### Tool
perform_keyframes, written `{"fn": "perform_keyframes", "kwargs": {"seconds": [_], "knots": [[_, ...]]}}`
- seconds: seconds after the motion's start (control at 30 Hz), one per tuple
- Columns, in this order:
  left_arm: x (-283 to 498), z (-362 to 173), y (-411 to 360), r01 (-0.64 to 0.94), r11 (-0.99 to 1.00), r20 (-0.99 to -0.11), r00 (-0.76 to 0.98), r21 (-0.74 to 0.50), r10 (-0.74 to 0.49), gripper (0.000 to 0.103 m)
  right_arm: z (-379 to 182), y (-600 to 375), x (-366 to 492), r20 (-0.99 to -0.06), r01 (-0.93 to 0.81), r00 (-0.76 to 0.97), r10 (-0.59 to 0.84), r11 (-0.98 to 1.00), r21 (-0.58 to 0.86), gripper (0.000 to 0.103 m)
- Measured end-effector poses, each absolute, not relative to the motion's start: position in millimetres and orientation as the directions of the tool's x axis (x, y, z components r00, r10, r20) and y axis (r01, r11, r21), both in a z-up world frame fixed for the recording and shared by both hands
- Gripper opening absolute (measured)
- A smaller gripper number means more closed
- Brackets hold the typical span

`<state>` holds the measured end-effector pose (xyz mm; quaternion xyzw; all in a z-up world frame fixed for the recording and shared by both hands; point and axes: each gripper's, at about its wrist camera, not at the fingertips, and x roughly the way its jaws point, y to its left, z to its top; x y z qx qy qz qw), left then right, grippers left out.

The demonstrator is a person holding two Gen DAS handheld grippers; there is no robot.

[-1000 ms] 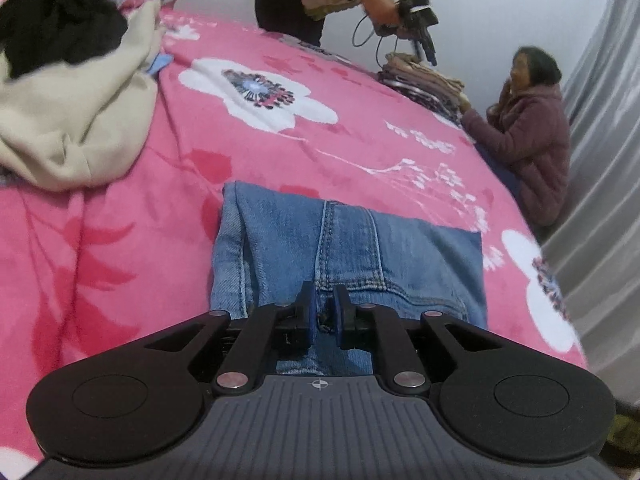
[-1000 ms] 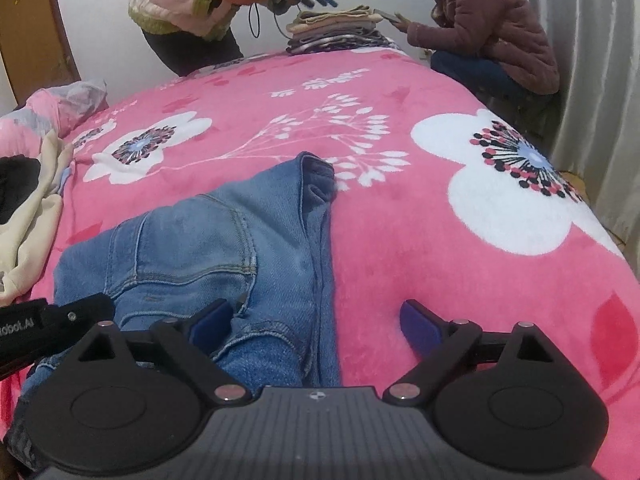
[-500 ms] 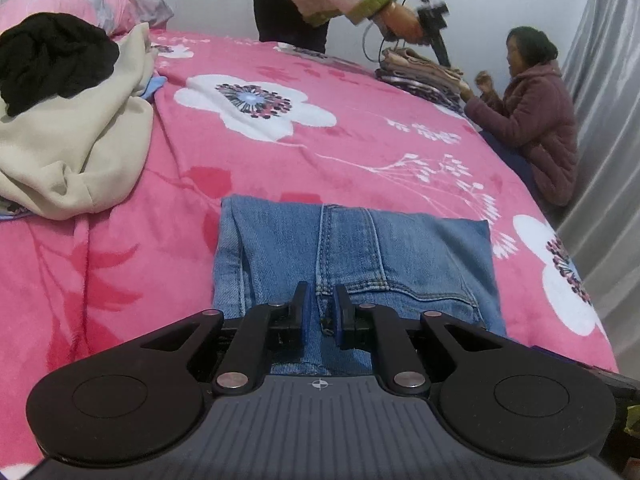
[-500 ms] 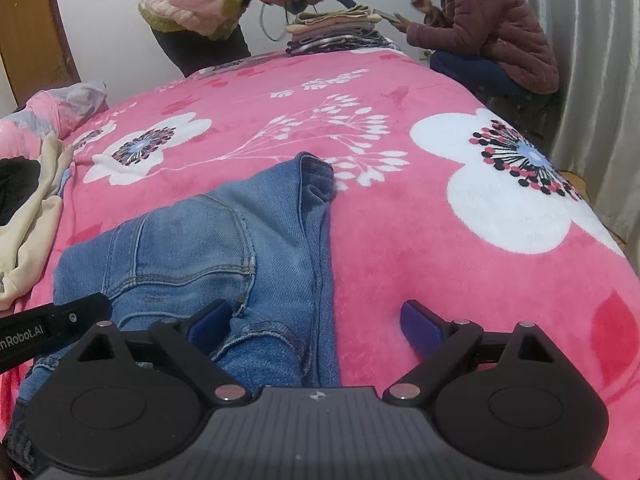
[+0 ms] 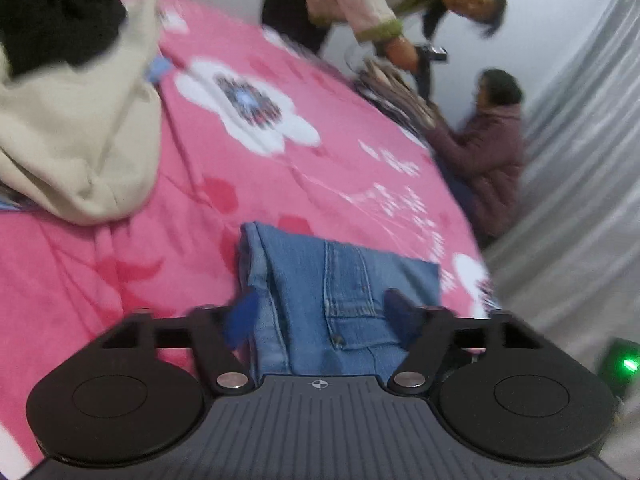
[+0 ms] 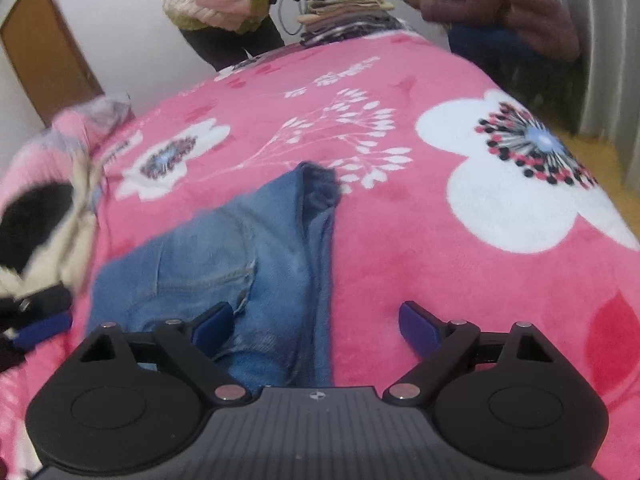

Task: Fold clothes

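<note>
Folded blue jeans (image 5: 340, 284) lie on the pink flowered blanket (image 5: 280, 184). My left gripper (image 5: 320, 314) is open, its fingers spread to either side of the near end of the jeans and holding nothing. In the right wrist view the jeans (image 6: 240, 256) lie in front of my right gripper (image 6: 316, 326), which is open and empty, its left fingertip over the denim and its right over the blanket (image 6: 400, 240). The left gripper's blue tip (image 6: 40, 326) shows at that view's left edge.
A cream garment with a black one on it (image 5: 76, 120) is heaped at the left. A stack of folded clothes (image 6: 348, 14) sits at the far edge, where a standing person (image 5: 360, 4) and a crouching person (image 5: 492, 152) are. Grey curtains (image 5: 580, 200) hang on the right.
My left gripper has opened and let go of the jeans, which now lie flat. Both views are blurred and have shifted. The right gripper stays open.
</note>
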<state>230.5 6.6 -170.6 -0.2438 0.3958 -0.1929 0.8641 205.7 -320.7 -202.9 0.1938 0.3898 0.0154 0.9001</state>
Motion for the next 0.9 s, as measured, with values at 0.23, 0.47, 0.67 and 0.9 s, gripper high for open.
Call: {"fn": "perform_keyframes", "kwargs": {"seconds": [0.23,0.47,0.67,0.9], "knots": [[261.8,-229.7,50.5,0.001,0.573,-0.499,0.489,-0.82,-0.715,0.072,-210.5,-334.0,239.7,-0.672,0.013,0.658,0.34,0.887,0.461,0.094],[281.8,-235.7,10.9,0.08,0.628,-0.531,0.458,-0.774,-0.713,0.076,-221.0,-340.6,274.9,-0.64,-0.098,0.597,0.484,0.836,0.54,0.099],[303.6,-243.2,-1.5,0.106,0.649,-0.554,0.429,-0.754,-0.713,0.053,-229.4,-334.1,301.0,-0.596,-0.145,0.586,0.549,0.795,0.589,0.1],[301.4,-238.1,1.1,0.092,0.654,-0.543,0.479,-0.751,-0.69,0.039,-220.4,-296.0,297.8,-0.637,-0.127,0.634,0.44,0.871,0.474,0.088]]}}
